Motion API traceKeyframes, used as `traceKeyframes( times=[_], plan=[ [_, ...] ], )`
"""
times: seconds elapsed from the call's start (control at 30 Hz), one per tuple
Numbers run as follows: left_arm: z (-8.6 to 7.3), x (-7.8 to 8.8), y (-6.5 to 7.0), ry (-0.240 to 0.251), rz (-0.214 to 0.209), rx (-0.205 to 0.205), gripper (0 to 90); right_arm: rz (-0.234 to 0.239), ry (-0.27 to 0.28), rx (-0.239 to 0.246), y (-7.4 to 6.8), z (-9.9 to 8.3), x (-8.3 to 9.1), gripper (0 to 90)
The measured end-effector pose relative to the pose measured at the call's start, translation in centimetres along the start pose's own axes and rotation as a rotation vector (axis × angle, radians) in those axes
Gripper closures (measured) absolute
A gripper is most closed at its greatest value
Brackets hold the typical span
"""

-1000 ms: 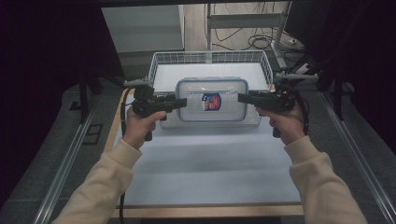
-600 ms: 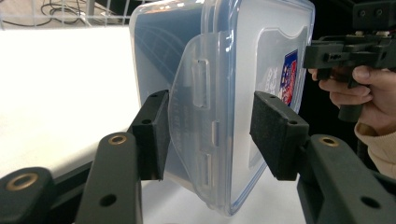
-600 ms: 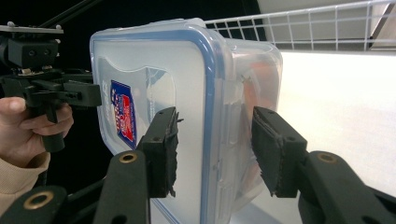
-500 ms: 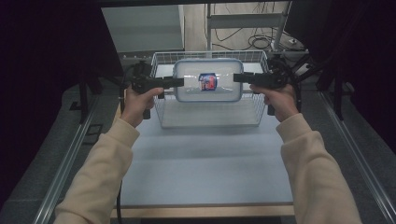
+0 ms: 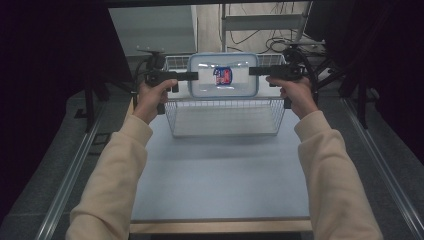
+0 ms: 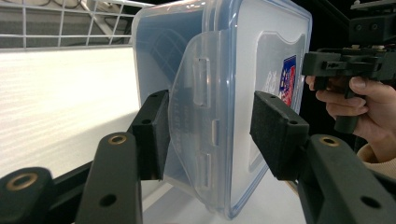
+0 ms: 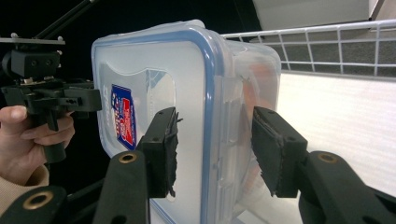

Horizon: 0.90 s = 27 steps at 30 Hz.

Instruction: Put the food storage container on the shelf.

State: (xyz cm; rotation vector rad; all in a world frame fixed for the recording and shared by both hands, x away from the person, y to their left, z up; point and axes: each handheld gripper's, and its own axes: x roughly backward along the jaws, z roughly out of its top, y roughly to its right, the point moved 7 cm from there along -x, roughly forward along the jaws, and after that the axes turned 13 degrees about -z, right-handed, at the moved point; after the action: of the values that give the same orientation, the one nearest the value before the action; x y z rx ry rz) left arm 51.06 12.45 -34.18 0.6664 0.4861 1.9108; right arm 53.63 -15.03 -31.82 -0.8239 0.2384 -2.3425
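Observation:
A clear plastic container (image 5: pixel 223 75) with a blue-rimmed lid and a red and blue sticker hangs in the air over the far part of a wire basket (image 5: pixel 172 117). My left gripper (image 5: pixel 192 76) is shut on its left end, and my right gripper (image 5: pixel 254 71) is shut on its right end. In the left gripper view the container (image 6: pixel 224 56) stands on edge between the jaws of my left gripper (image 6: pixel 210 128), over the latch flap. In the right gripper view my right gripper (image 7: pixel 215 144) has one pad on the lid and one on the base of the container (image 7: pixel 140 60).
The basket stands at the far end of a pale blue table (image 5: pixel 220 175) with a wooden front edge. Metal rails (image 5: pixel 70 170) run along both sides. Black stands (image 5: pixel 350 75), a shelf frame and cables (image 5: pixel 255 30) lie beyond the basket.
Both hands have carried the container up and away from the person, from low inside the basket to above its far rim. Both grips have held.

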Motion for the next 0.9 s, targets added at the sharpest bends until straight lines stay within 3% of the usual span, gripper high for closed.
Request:
traceKeyframes(
  times=[0.4, 0.57, 0.6, 0.77, 0.9],
  plan=[
    [1.4, -0.7, -1.7, 0.024, -0.01, 0.1, 48.3, -0.009, 0.008, -0.089, 1.3, 1.2, -1.5, 50.7],
    [1.5, -1.1, -2.1, -0.007, 0.002, 0.113, 44.9, -0.085, -0.001, -0.041, 1.4, 1.2, -1.9, 54.8],
    [1.5, -1.2, -2.3, 0.003, 0.001, 0.124, 44.3, -0.096, 0.0, -0.05, 1.4, 1.1, -2.0, 55.1],
    [1.5, -1.3, -2.9, 0.009, 0.007, 0.147, 41.4, -0.093, 0.008, -0.069, 1.7, 0.8, -2.5, 54.9],
    [1.5, -1.5, -3.1, 0.006, 0.017, 0.15, 37.2, -0.102, -0.007, -0.063, 1.6, 0.6, -2.8, 48.1]
  ],
)
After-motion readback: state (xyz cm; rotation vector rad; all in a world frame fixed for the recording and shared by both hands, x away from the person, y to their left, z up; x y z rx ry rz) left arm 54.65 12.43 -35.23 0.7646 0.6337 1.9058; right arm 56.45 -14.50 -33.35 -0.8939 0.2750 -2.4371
